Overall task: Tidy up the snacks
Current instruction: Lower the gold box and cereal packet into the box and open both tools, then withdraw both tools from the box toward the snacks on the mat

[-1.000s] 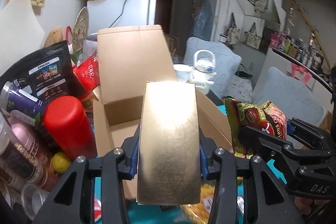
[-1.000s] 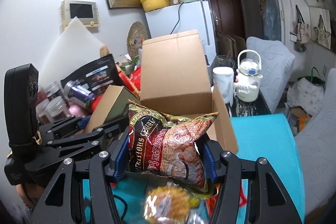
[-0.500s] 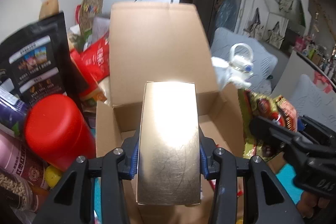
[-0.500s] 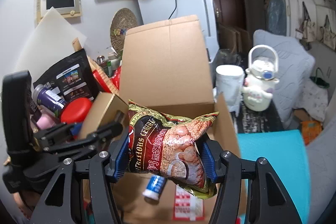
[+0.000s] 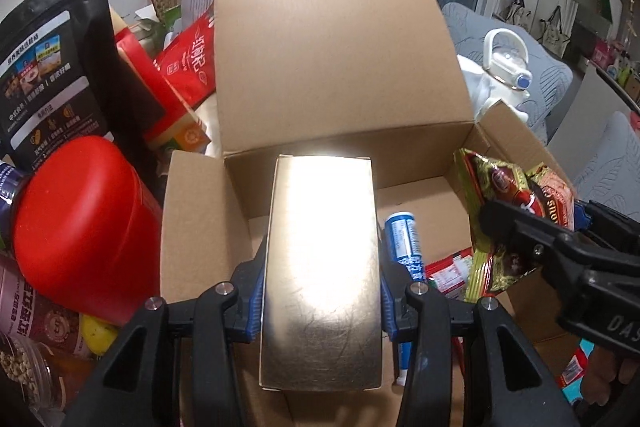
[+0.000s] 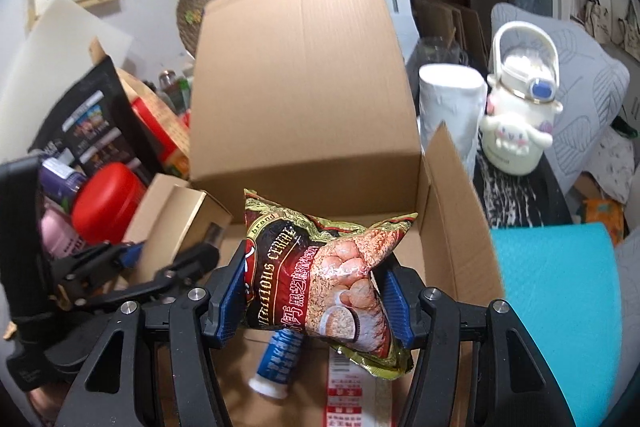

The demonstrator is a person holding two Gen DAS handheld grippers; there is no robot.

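Left claw [image 5: 320, 291] was seen clamped on a gold carton [image 5: 320, 259], blue pads pressed to its two long sides. The carton's long axis ran straight ahead along the fingers, its far end tipped toward the back wall of the open cardboard box [image 5: 336, 67]. Right claw [image 6: 316, 299] was seen clamped on a cereal bag [image 6: 324, 275], the bag's crimped top pointed forward and upward.

Both loads were held above the box mouth, not yet set down. In the left view the right claw [image 5: 532, 227] was placed off to the right, over the box's right half; the carton was held over the left half, just beside the left flap. A blue tube [image 5: 404, 235] and a red-and-white packet [image 5: 448, 271] were already lying on the box floor, between and below the two loads.

Judged: the box floor lay directly below and slightly ahead of each claw, so a short descent was called for. The carton appeared nearer the free floor space at left; the bag would land on or beside the tube.
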